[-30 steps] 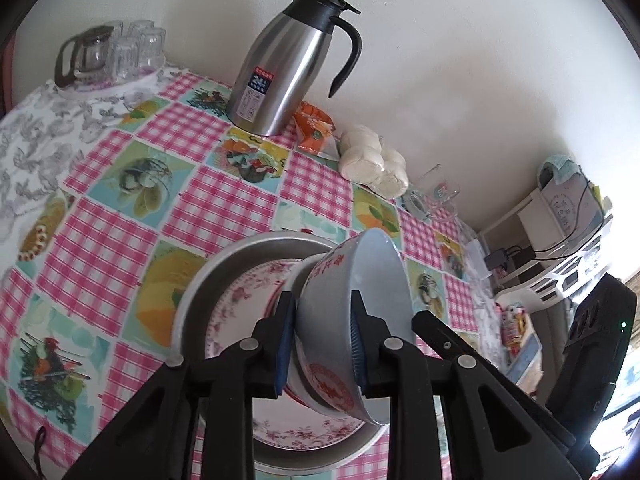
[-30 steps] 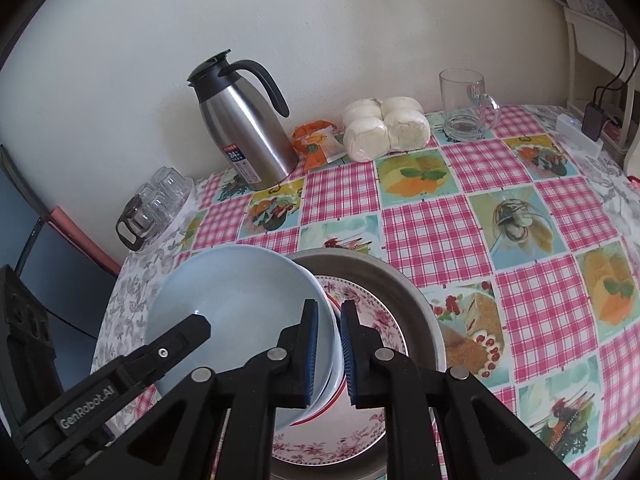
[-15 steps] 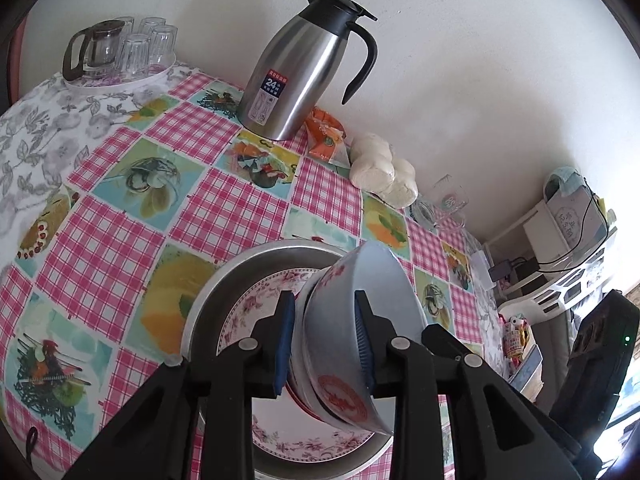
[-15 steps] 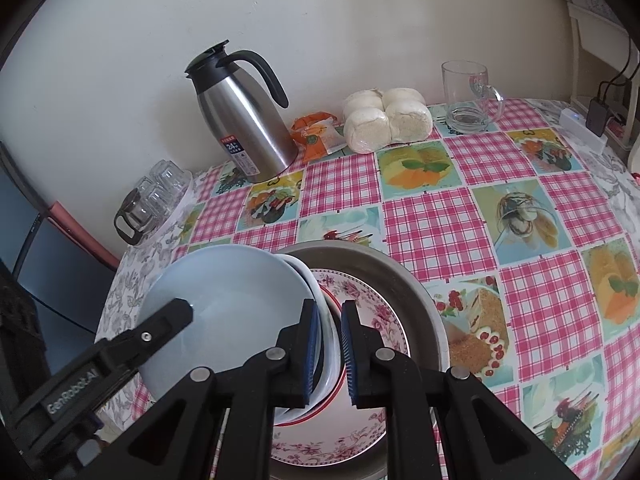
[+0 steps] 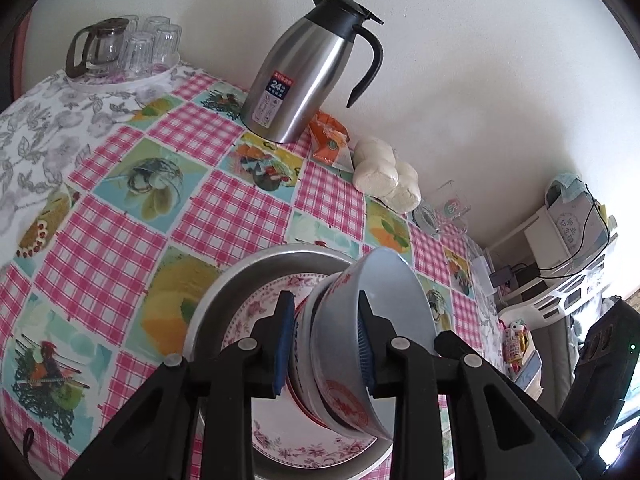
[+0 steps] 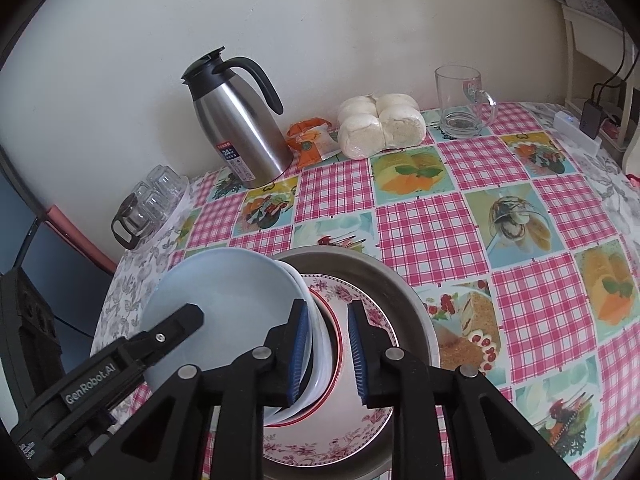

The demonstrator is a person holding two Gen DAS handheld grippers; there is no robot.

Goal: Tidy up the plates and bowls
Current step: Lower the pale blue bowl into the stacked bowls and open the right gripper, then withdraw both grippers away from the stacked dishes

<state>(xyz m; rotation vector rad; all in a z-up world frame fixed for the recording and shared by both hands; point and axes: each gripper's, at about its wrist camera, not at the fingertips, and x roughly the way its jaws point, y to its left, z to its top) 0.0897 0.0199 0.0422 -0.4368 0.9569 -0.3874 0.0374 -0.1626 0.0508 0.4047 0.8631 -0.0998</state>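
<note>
Left gripper (image 5: 325, 344): jaws clenched on two nested pale-blue ceramic bowls with red print (image 5: 372, 320), tilted on edge above the floral pink-rimmed plate (image 5: 256, 316) inside the round steel basin (image 5: 224, 292). Right gripper (image 6: 329, 354): jaws opening, bowl rims between them, left pad against the rim, right pad clear of it. Beyond the jaws on the checked desk (image 6: 420, 236): steel thermos jug (image 6: 236, 136), wrapped white buns (image 6: 380, 124).
</note>
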